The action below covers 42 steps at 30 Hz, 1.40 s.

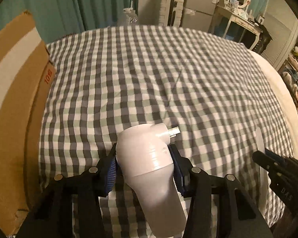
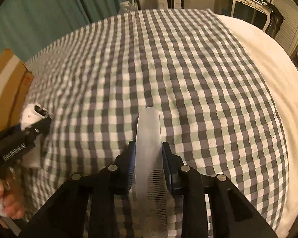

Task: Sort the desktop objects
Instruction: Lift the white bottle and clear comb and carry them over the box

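You are at the pick-up step. Your left hand-held gripper (image 1: 144,171) is clamped on the white hair dryer (image 1: 149,158), raised just over the checked bed cover (image 1: 149,69); your right hand-held gripper (image 2: 148,165) pinches the clear comb (image 2: 149,148). Next, probably carry both toward the cardboard box (image 1: 15,109) at the left, keeping each grip firm.

Cardboard box (image 1: 47,75) reads "10"; left claw (image 2: 37,127) perhaps "GenRobot.AI".

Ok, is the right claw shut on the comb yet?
Shut on it: the right claw has both blue pads pressed against the translucent comb edges, no gap visible.
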Each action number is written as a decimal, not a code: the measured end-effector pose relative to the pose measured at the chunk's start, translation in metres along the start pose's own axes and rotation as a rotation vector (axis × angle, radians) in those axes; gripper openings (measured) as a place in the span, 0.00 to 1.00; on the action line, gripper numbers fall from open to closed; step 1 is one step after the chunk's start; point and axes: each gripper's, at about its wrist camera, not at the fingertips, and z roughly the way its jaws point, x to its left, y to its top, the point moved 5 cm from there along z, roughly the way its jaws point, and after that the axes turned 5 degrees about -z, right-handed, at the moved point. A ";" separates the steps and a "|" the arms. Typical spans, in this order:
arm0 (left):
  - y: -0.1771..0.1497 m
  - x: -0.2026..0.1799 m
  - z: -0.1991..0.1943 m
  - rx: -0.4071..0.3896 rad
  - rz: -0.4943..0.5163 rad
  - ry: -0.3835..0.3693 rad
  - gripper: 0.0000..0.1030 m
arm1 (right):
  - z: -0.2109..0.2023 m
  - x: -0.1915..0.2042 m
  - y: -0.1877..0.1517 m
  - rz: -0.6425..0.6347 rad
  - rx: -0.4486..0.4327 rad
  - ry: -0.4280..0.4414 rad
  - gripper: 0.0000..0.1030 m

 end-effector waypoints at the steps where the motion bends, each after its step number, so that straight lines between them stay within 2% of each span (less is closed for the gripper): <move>1: 0.000 -0.006 -0.017 -0.007 0.002 -0.003 0.48 | -0.005 0.000 0.002 -0.002 -0.018 -0.002 0.25; 3: 0.010 -0.009 -0.025 -0.018 0.005 -0.005 0.48 | -0.014 -0.001 0.006 -0.001 -0.058 -0.008 0.25; 12: 0.049 -0.014 -0.068 -0.093 0.033 0.011 0.48 | -0.037 -0.001 0.015 0.069 -0.125 0.025 0.25; 18: 0.050 -0.001 -0.100 -0.160 0.041 0.011 0.48 | -0.076 0.000 0.026 0.069 -0.197 0.032 0.25; 42: 0.054 0.009 -0.254 -0.453 0.076 0.012 0.48 | -0.244 0.061 0.044 -0.027 -0.504 0.010 0.25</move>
